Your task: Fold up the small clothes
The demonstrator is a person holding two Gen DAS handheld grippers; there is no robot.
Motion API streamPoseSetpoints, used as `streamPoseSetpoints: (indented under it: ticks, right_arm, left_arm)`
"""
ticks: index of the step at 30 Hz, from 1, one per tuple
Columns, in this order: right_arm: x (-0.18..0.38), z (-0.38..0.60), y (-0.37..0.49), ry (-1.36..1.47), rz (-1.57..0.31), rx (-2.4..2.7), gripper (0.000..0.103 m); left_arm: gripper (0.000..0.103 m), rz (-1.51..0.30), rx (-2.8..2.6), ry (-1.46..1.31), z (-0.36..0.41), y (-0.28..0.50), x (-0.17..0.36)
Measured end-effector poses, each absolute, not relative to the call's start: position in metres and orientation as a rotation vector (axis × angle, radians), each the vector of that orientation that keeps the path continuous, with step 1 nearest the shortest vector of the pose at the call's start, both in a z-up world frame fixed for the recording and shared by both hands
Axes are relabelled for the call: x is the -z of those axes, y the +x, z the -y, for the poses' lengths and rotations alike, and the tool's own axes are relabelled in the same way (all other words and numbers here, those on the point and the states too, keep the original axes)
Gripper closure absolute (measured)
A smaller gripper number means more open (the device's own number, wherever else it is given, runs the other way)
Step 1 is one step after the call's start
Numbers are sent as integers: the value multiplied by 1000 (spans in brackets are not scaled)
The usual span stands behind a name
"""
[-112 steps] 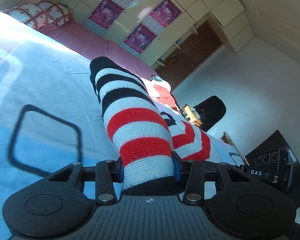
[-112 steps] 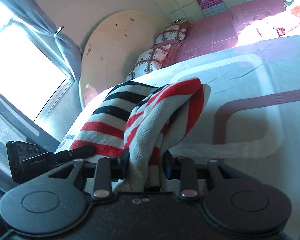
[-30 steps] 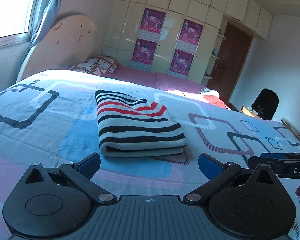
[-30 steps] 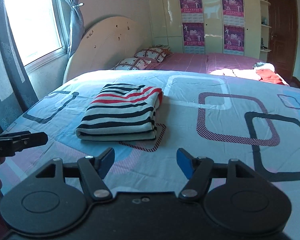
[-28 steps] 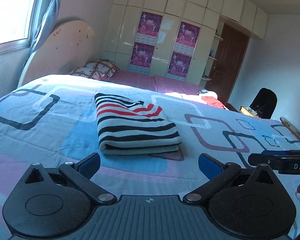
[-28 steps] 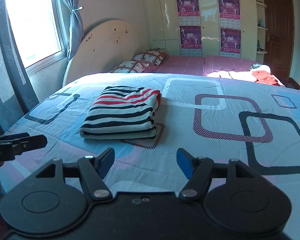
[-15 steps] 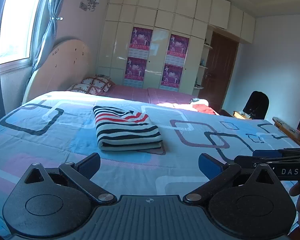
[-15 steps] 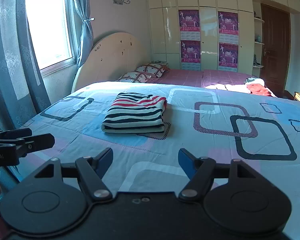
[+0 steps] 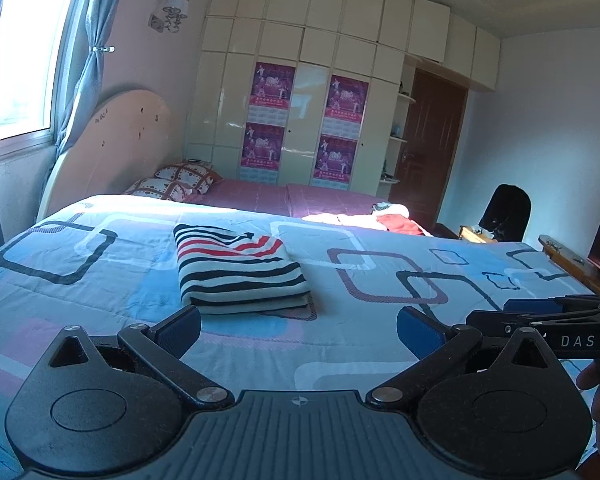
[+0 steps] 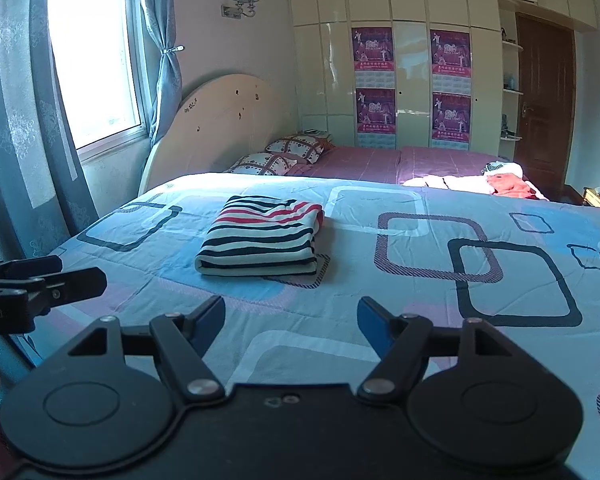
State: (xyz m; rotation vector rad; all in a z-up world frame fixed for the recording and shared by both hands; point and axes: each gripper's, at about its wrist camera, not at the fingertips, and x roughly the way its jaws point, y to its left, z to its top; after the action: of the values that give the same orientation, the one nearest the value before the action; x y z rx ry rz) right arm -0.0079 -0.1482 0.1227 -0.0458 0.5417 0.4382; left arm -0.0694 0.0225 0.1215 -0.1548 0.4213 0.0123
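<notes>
A striped garment (image 9: 236, 272) in white, black and red lies folded in a neat rectangle on the blue patterned bedspread (image 9: 100, 288). It also shows in the right wrist view (image 10: 260, 240). My left gripper (image 9: 298, 326) is open and empty, well back from the garment near the bed's front edge. My right gripper (image 10: 290, 318) is open and empty too, also well short of the garment. The right gripper shows at the right edge of the left wrist view (image 9: 540, 320). The left gripper shows at the left edge of the right wrist view (image 10: 40, 284).
A pile of white and red clothes (image 10: 496, 182) lies at the bed's far right. Two patterned pillows (image 10: 284, 154) rest by the headboard (image 10: 220, 120). A wardrobe with posters (image 10: 412, 84), a door (image 10: 544, 108) and a black chair (image 9: 504, 212) stand beyond the bed.
Both grippers let go of the striped garment, opened and pulled back and up from the bed. The garment now lies folded and looks smaller and farther away.
</notes>
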Motion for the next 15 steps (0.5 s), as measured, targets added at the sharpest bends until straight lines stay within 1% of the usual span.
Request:
streamPoseSetpoints:
  ticks: [15]
  right_arm:
    - [-123,153,-6,-41,-544,-445,29]
  left_arm:
    - [0,-420,-10,-150,-15,-69,-126]
